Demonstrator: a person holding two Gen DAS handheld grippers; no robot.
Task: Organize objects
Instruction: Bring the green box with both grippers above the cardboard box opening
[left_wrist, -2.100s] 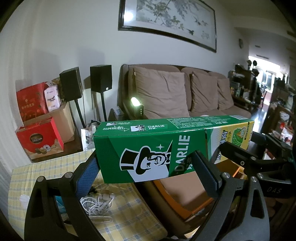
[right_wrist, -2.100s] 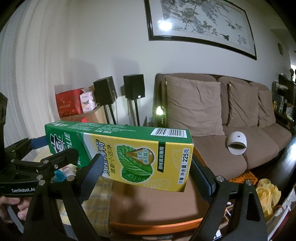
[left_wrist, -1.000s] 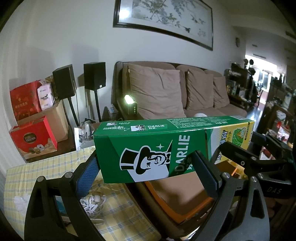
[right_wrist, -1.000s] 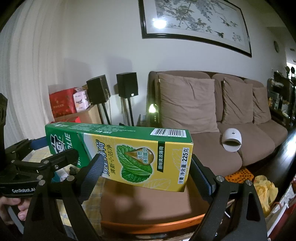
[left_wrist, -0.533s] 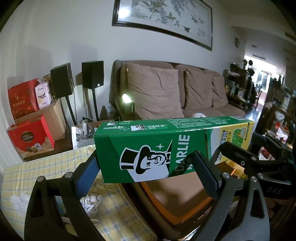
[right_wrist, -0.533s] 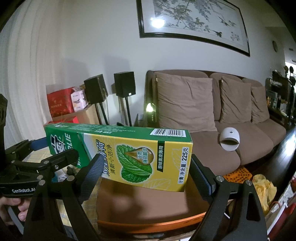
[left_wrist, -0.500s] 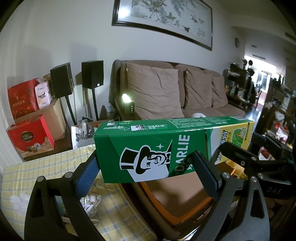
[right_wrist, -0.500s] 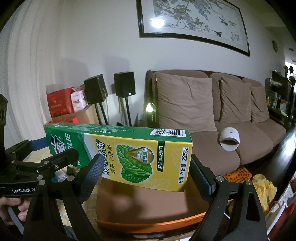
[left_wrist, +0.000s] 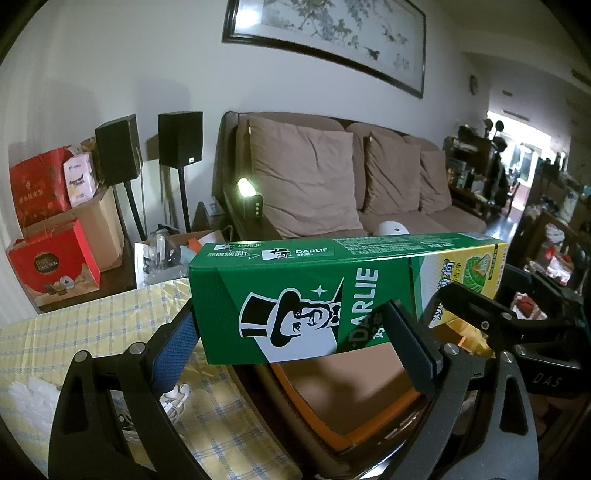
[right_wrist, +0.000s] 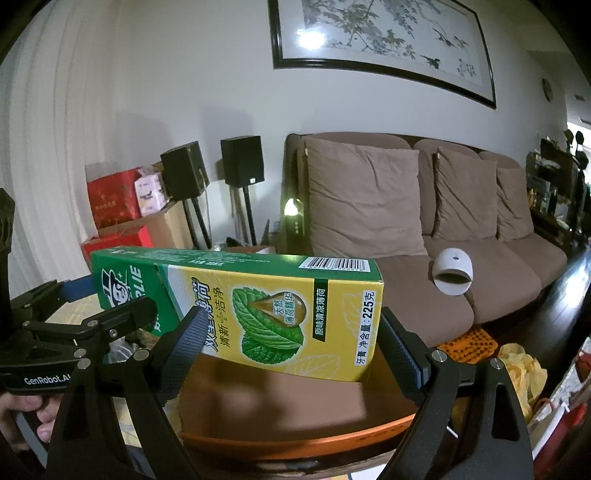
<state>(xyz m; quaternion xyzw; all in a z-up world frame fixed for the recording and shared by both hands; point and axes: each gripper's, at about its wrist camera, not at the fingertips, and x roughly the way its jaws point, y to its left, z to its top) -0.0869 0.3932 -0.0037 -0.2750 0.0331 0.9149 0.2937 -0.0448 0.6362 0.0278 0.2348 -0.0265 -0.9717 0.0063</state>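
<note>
Toothpaste box (left_wrist: 295, 302): long carton held level in the air, green at one end with a top-hatted face and the word DARLIE, yellow at the other end with mint leaves and a barcode (right_wrist: 338, 264) on its top edge
Place in left wrist view: centre of the frame, running off to the right
Place in right wrist view: centre-left, yellow end nearest the lens
Below it: a brown tray (right_wrist: 295, 439) with an orange rim, lower centre
Left gripper (left_wrist: 295, 350): jaws spread wide and clamped on the green end, blue pad against the end face
Right gripper (right_wrist: 291, 354): jaws wide, closed on the yellow end
Pose: both tilt a little downward, facing the sofa (right_wrist: 424, 206)
Hand (right_wrist: 22, 417): bare fingers on the left gripper's handle, lower left of the right wrist view
Tablecloth (left_wrist: 55, 350): yellow check, lower left of the left wrist view
</note>
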